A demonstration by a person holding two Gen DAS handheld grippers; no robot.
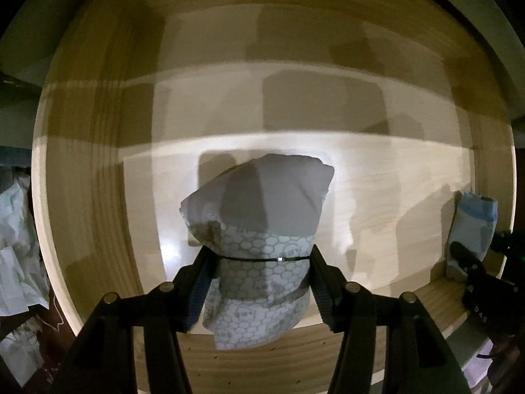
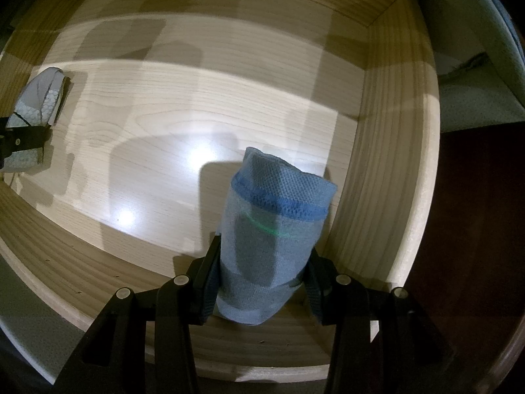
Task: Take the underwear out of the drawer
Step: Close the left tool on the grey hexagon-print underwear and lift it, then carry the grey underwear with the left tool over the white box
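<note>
A grey underwear roll [image 1: 262,203] with a honeycomb print stands on end on the floor of the wooden drawer [image 1: 377,177]. My left gripper [image 1: 262,256] points down over it, and both fingers pinch its middle. The same roll [image 2: 42,98] and left gripper [image 2: 29,131] appear at the far left of the right wrist view. A blue mesh underwear roll [image 2: 272,216] with a darker blue band stands near the drawer's right wall [image 2: 393,164], and my right gripper [image 2: 264,246] is shut on its sides. The left wrist view catches this blue roll [image 1: 472,223] and the right gripper [image 1: 472,262] at its right edge.
The drawer floor [image 2: 197,115] between the two rolls is bare pale wood with bright light spots. Wooden walls ring it on all sides. Pale folded cloth [image 1: 19,229] lies outside the drawer at the left. Dark flooring [image 2: 475,229] shows beyond the right wall.
</note>
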